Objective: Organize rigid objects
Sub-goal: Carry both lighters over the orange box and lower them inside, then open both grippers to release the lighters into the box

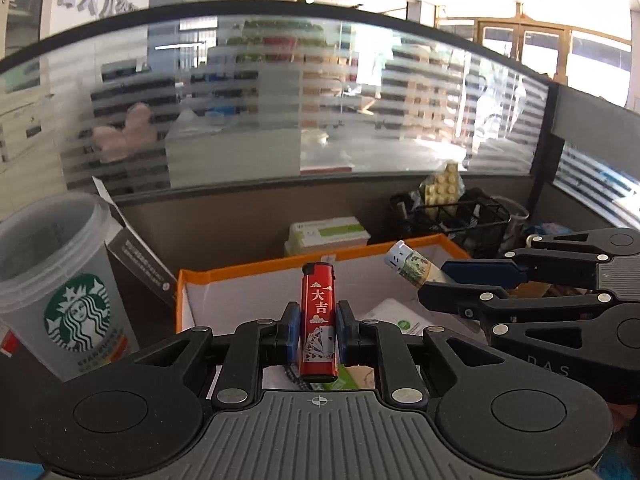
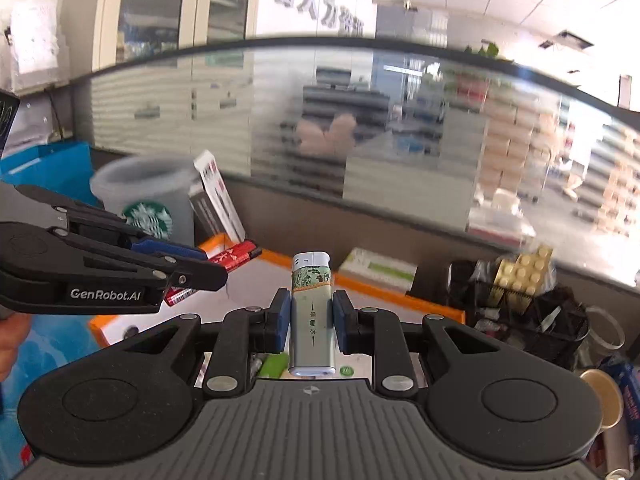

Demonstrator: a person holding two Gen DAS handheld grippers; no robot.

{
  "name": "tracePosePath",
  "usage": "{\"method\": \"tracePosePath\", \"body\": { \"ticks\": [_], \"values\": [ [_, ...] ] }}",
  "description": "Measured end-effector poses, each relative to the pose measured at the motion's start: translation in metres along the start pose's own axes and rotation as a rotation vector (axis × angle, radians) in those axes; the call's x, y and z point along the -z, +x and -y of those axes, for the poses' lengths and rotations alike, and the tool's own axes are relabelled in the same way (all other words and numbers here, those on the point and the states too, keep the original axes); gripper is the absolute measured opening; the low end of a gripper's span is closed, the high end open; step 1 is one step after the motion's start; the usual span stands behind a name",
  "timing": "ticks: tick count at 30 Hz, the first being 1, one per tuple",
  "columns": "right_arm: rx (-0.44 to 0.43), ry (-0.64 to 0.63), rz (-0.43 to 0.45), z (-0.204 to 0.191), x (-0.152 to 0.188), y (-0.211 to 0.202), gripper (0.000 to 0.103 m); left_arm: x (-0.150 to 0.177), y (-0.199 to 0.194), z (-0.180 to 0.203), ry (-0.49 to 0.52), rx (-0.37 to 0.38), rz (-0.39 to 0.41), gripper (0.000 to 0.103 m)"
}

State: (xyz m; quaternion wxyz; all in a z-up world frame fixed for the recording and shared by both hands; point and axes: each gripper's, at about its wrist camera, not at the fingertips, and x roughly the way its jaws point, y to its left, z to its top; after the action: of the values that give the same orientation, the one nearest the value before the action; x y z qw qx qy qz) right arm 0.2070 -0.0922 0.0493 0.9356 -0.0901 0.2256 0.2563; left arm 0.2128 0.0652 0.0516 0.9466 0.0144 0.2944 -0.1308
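My left gripper [image 1: 318,330] is shut on a red lighter [image 1: 319,320] with white characters and playing cards, held upright above the orange-rimmed box [image 1: 256,270]. My right gripper [image 2: 311,320] is shut on a silver lighter [image 2: 311,312] with a green landscape print, also upright over the same box [image 2: 400,292]. In the left wrist view the right gripper [image 1: 476,280] reaches in from the right with the silver lighter [image 1: 410,266]. In the right wrist view the left gripper [image 2: 200,266] reaches in from the left with the red lighter [image 2: 234,258].
A Starbucks cup [image 1: 60,280] and a leaning dark carton [image 1: 136,256] stand left of the box. A green-white packet [image 1: 328,234] lies behind it. A black mesh basket [image 1: 460,216] with yellow bricks [image 1: 442,188] stands at the right. A frosted glass partition [image 1: 320,100] closes the back.
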Motion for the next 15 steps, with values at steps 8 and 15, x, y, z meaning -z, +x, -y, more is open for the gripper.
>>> {"method": "tracePosePath", "body": {
  "ticks": [8, 15],
  "values": [
    [0.014, -0.007, -0.16, 0.006, 0.028, 0.051, 0.021, 0.022, 0.035, -0.006, -0.004, -0.015, -0.086, 0.017],
    [0.018, -0.025, -0.224, 0.002, 0.038, 0.063, 0.021, 0.025, 0.045, -0.002, -0.002, -0.015, -0.12, 0.017]
  ]
}}
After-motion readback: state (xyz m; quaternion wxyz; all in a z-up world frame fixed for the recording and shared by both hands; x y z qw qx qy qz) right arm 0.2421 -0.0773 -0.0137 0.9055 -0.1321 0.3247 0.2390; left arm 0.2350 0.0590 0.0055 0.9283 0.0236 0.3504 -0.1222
